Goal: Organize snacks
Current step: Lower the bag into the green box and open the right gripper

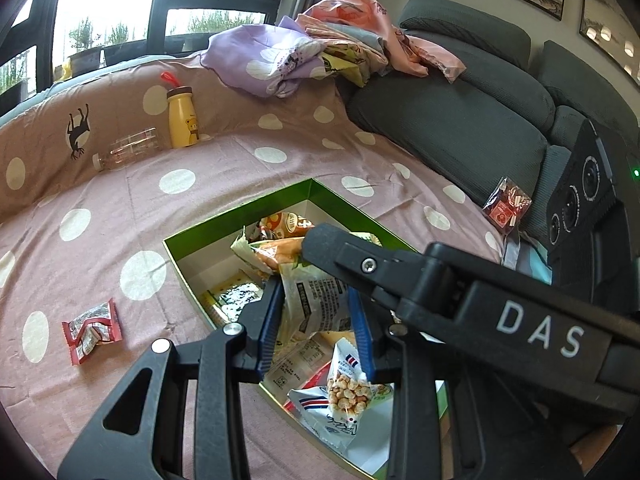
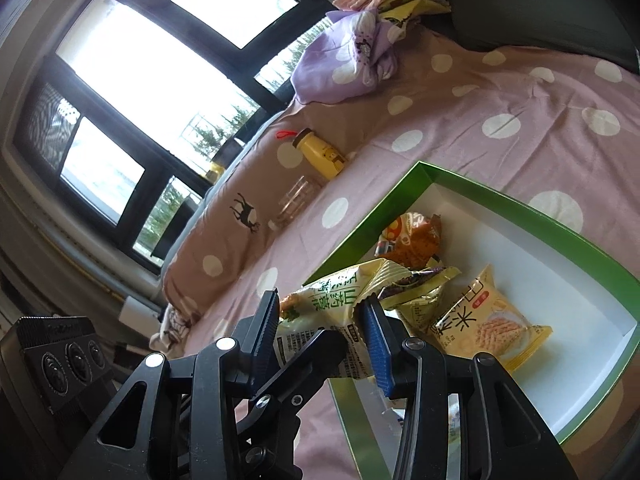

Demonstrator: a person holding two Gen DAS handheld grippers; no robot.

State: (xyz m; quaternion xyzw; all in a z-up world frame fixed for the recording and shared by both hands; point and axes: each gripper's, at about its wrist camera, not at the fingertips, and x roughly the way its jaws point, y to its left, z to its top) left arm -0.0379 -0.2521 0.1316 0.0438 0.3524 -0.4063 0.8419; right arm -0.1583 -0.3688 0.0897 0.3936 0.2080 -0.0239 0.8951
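A green-and-white snack packet point(image 1: 320, 300) hangs over the open green box point(image 1: 348, 204), and both grippers hold it. My left gripper point(image 1: 316, 316) is shut on it, blue pads pressing its two sides. The right gripper's finger point(image 1: 332, 248) reaches in from the right across the packet's top. In the right wrist view the same packet point(image 2: 320, 304) is pinched by my right gripper point(image 2: 324, 328), above the near corner of the box point(image 2: 520, 204). Inside the box lie a peanut bag point(image 1: 346, 392), an orange packet point(image 1: 288, 222) and a yellow cracker packet point(image 2: 492, 320).
A red-and-white packet point(image 1: 92, 330) lies on the dotted pink cover left of the box. Another red packet point(image 1: 506, 204) rests by the grey sofa cushions point(image 1: 460, 120). A yellow bottle point(image 1: 182, 118) and a clear bottle point(image 1: 128, 152) sit at the back, beside piled clothes point(image 1: 320, 52).
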